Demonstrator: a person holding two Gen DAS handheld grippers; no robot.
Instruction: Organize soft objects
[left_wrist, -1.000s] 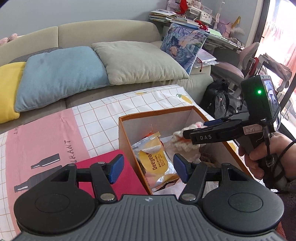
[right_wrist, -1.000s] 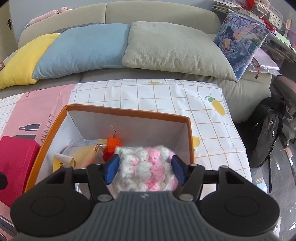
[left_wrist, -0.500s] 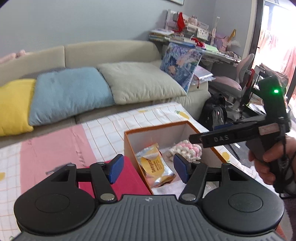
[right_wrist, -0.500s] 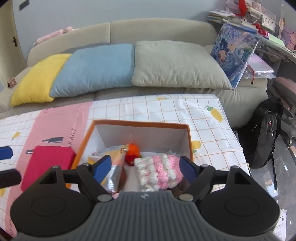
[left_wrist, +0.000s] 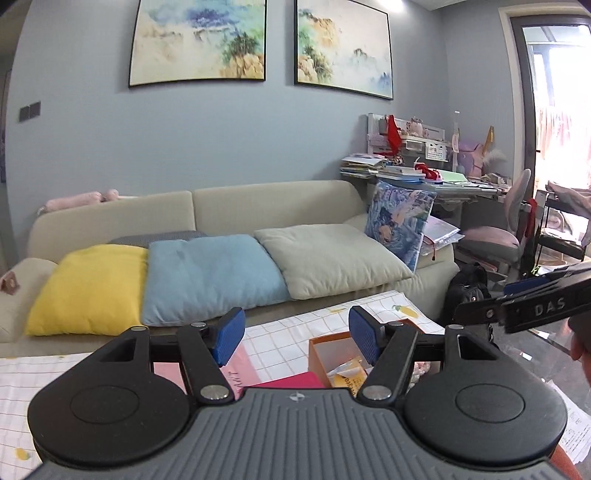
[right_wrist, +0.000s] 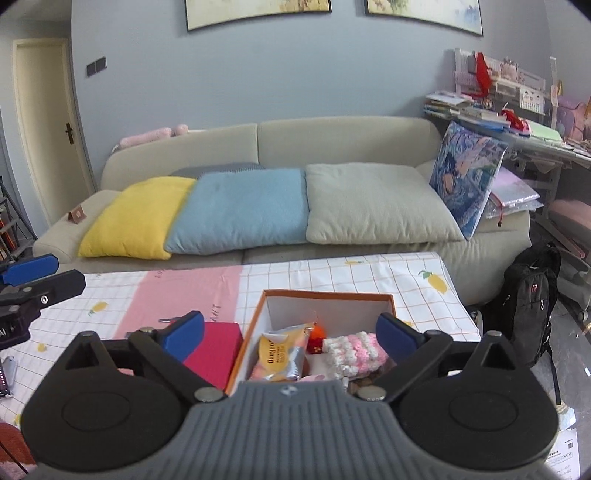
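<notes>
- Standing wide apart, the right gripper (right_wrist: 291, 334) has jaws that have just been opening; nothing sits between them, consistent with a completed release.
- The pink-and-white crocheted piece (right_wrist: 354, 350) lies inside the orange box (right_wrist: 327, 294), beside a yellow snack packet (right_wrist: 280, 356) and a small orange item (right_wrist: 317, 338). It rests free of both pads.
- The left gripper (left_wrist: 296, 334) is likewise open and empty, held above the checked tablecloth (right_wrist: 369, 269), apparently kept clear of the box.
- A red flat case (right_wrist: 216, 350) lies just outside the box's left wall.
- Judgement: this deposit looks finished.
</notes>
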